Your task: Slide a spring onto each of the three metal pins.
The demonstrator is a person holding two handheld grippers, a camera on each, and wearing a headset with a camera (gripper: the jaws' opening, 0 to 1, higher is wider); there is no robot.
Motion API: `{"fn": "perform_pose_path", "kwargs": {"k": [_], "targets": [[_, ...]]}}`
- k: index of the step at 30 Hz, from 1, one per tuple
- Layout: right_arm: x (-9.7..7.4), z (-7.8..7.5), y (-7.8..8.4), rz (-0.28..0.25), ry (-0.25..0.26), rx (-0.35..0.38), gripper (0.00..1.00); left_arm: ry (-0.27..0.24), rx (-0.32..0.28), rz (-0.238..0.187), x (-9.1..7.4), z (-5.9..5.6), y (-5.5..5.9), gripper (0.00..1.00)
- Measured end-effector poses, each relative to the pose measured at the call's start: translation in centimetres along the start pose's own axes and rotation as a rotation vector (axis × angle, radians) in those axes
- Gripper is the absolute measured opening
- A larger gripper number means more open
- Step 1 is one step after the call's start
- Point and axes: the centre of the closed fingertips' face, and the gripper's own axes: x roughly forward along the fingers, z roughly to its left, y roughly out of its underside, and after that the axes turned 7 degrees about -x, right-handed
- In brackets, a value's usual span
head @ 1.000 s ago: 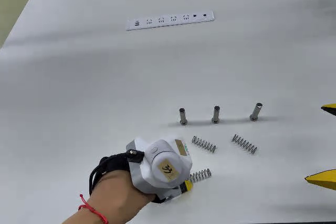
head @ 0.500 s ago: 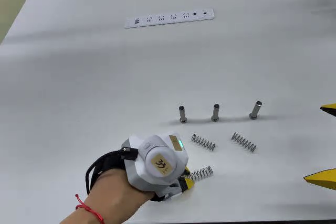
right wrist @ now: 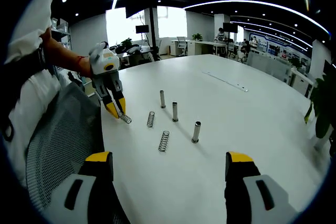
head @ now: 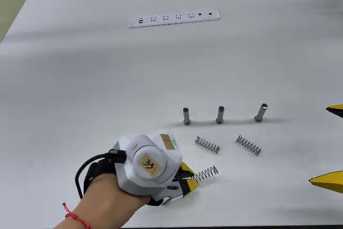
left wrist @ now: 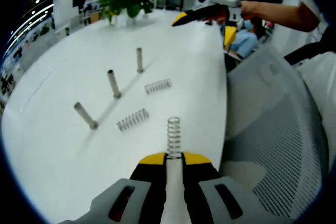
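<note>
1. Pinching the near spring (head: pixel 206 174) by one end, my left tool (head: pixel 186 179) has its jaws pressed together on the last coils. The rest of the coil pokes out free toward 2 o'clock in the head view. I cannot tell whether its far end rests on the bench (head: pixel 107 79).
2. My right tool (right wrist: pixel 168 157) is spread wide and holds nothing, off at 3 o'clock of the work.
3. As I judge it, the step in hand is to lift this spring, turn my wrist until its axis stands upright with the open end down, and carry it over the left pin (head: pixel 186 116), at about 11 o'clock from the coil.
4. With the grip so close to one end, the free length may wobble. I would go slowly, centre the bore over the pin's top before lowering, and let go only once several coils are past the head.
5. The spring is a thin, bright, open wire coil. Two other springs (head: pixel 207 145) lie flat between my tool and the row. The middle pin (head: pixel 220 115) and right pin (head: pixel 261 112) stand bare too.
</note>
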Motion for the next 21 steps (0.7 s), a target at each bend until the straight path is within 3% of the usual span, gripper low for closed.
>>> {"fn": "perform_pose_path", "kwargs": {"k": [11,16,21], "targets": [[0.2,0.5,-2.8,-0.035,-0.007,-0.029,0.87,-0.006,-0.027,-0.116,-2.0,-0.2,-2.8,0.10],[0.3,0.9,-4.6,-0.068,-0.013,-0.032,0.85,-0.005,-0.039,-0.183,-2.9,-0.3,-4.3,0.10],[0.5,1.1,-6.7,-0.132,-0.010,0.013,0.81,0.001,-0.057,-0.254,-3.8,-0.4,-5.8,0.10]]}}
